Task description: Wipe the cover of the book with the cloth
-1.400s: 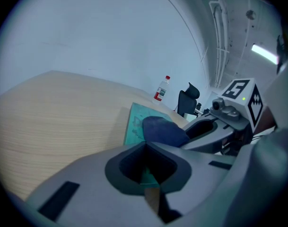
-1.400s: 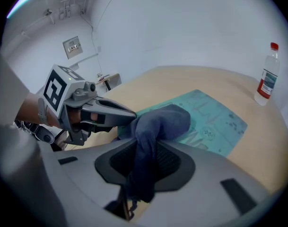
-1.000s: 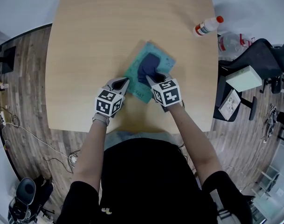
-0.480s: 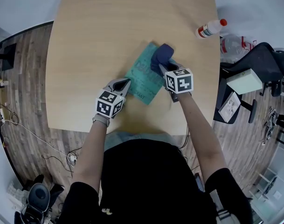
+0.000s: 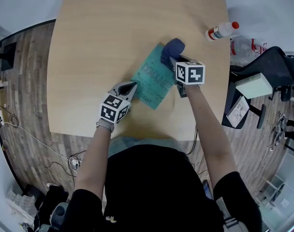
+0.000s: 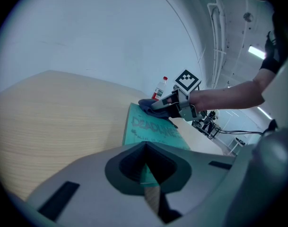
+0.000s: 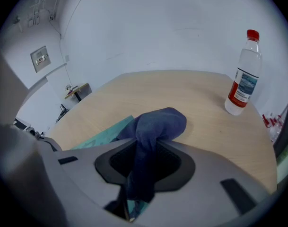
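A teal book (image 5: 153, 82) lies flat on the wooden table (image 5: 98, 37), also seen in the left gripper view (image 6: 152, 129). My right gripper (image 5: 174, 62) is shut on a dark blue cloth (image 5: 172, 49), which rests bunched on the book's far right corner. In the right gripper view the cloth (image 7: 157, 126) hangs out between the jaws, over the book's edge (image 7: 102, 136). My left gripper (image 5: 131, 86) is shut, its tips at the book's near left edge (image 6: 150, 190); whether they press on the book I cannot tell.
A plastic bottle (image 5: 221, 30) with a red cap lies near the table's far right edge, and appears beyond the cloth in the right gripper view (image 7: 241, 77). A black chair (image 5: 274, 62) and a pale green box (image 5: 253, 84) stand off the table's right side.
My right gripper has slid the cloth from the book's middle up to its far right corner. The left gripper and the book have stayed put.
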`<state>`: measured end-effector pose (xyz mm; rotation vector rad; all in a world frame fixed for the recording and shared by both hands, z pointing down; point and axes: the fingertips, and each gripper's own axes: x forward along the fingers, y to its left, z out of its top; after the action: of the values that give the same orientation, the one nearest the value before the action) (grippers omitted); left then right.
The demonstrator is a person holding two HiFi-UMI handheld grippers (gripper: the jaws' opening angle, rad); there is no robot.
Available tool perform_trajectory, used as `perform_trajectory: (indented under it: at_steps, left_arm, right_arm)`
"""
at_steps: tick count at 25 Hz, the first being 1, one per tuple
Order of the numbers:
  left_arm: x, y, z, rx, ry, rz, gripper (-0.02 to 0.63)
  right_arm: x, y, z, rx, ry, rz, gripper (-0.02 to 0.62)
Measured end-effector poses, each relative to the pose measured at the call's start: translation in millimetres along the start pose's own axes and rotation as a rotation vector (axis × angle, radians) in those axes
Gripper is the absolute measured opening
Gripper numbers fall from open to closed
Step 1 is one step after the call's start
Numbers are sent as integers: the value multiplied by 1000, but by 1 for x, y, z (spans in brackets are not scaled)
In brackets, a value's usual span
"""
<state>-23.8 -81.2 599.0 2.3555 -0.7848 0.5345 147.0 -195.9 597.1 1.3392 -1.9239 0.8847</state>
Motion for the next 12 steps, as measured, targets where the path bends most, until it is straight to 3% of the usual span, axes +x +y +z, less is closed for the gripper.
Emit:
perform_trajectory:
  at_steps: [12]
  left_arm:
    - [1,-1,1,5,-3,-8,20]
  right_arm:
    - [10,18,9,-26,-19,-17,112]
